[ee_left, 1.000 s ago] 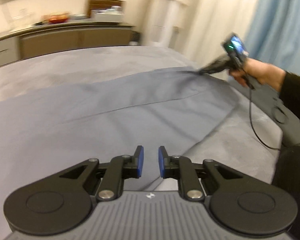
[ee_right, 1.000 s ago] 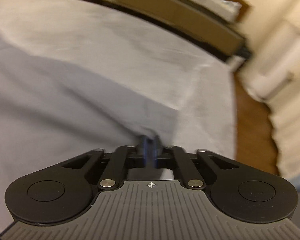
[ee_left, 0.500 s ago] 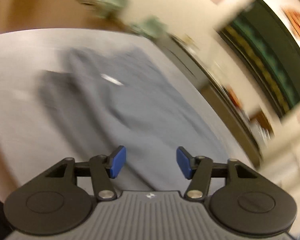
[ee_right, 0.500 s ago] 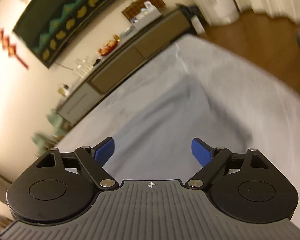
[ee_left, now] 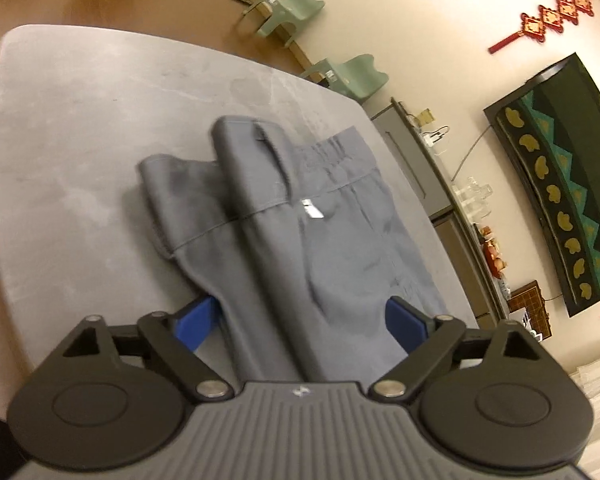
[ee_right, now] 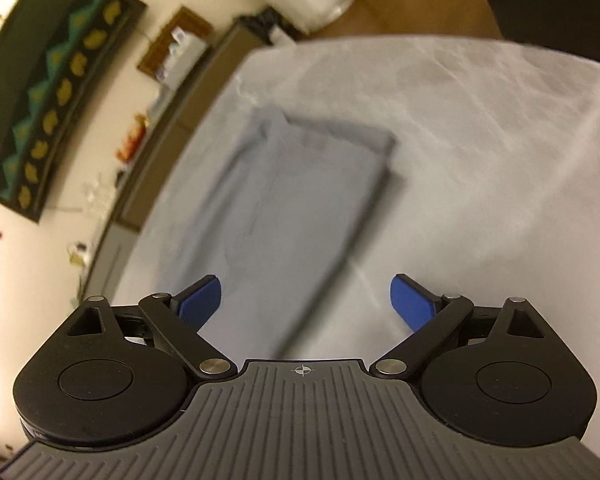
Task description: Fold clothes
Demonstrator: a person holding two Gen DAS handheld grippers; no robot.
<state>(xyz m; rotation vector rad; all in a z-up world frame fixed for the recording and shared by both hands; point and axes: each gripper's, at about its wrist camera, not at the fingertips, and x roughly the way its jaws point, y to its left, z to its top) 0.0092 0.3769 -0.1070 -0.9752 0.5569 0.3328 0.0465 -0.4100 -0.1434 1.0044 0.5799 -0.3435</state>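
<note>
Grey trousers (ee_left: 300, 216) lie folded lengthwise on the grey padded table (ee_left: 80, 120), waistband at the far end. My left gripper (ee_left: 302, 322) hovers over their near end, jaws opening; the cloth runs beneath the gap and neither blue pad presses on it. In the right wrist view the same trousers (ee_right: 284, 200) appear as a long folded strip on the table (ee_right: 480, 160). My right gripper (ee_right: 306, 302) stands over the strip's near right edge, jaws opening, with nothing gripped.
Two pale green chairs (ee_left: 288, 14) stand on the wooden floor beyond the table's far edge. A low cabinet (ee_left: 420, 152) with small items on top runs along the wall, under a dark wall hanging (ee_left: 560, 168). Bare table surface surrounds the trousers.
Both grippers have opened: the right one let go of the cloth edge that it pinched. Both views have rolled and swung; the trousers now lie folded in a narrow strip.
</note>
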